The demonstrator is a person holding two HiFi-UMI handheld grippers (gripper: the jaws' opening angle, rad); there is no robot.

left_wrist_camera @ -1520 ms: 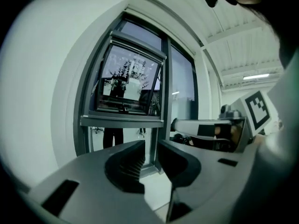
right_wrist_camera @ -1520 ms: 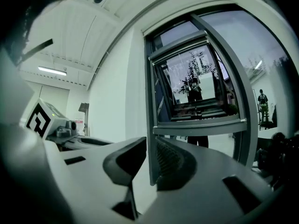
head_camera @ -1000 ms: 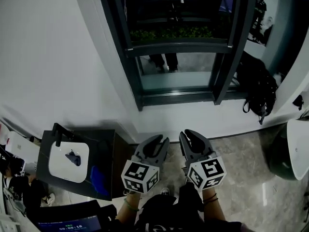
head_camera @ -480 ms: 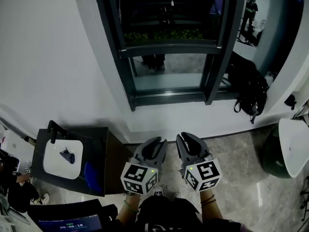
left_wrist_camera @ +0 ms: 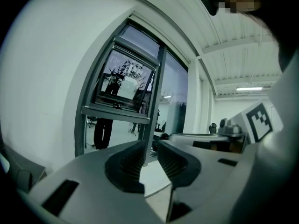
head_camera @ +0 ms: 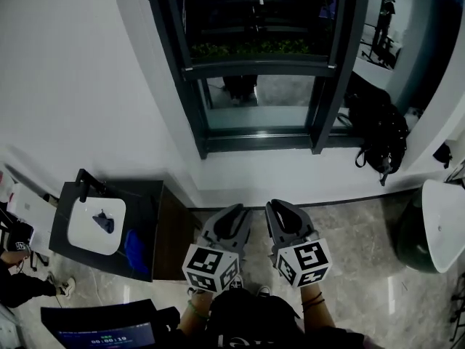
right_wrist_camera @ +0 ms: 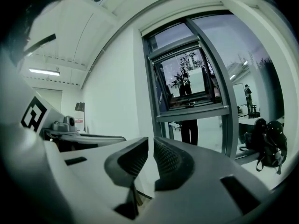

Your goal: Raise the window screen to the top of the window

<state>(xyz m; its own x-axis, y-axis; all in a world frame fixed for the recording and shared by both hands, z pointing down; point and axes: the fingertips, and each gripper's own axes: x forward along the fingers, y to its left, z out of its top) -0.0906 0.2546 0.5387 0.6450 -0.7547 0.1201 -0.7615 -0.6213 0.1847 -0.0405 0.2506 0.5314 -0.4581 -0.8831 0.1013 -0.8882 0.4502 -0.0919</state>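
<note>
The dark-framed window (head_camera: 258, 133) stands in the white wall ahead of me. The window screen's lower bar (head_camera: 258, 65) crosses it partway up, with a small handle on it (left_wrist_camera: 117, 106) (right_wrist_camera: 191, 105). Glass below the bar shows a reflected person's legs. My left gripper (head_camera: 242, 211) and right gripper (head_camera: 274, 206) are held side by side low over the floor, well short of the window. Both are shut with nothing between the pads. The left gripper view (left_wrist_camera: 150, 148) and the right gripper view (right_wrist_camera: 150, 148) look past the jaws up at the screen bar.
A black side table (head_camera: 142, 195) with a white device on it stands at my left against the wall. A black backpack (head_camera: 379, 133) leans beside the window's right side. A white rounded object (head_camera: 445, 224) is at the far right. A dark screen (head_camera: 102, 333) sits bottom left.
The head camera has shifted a little, so the window and side table sit slightly differently in view. Both grippers stay side by side and shut.
</note>
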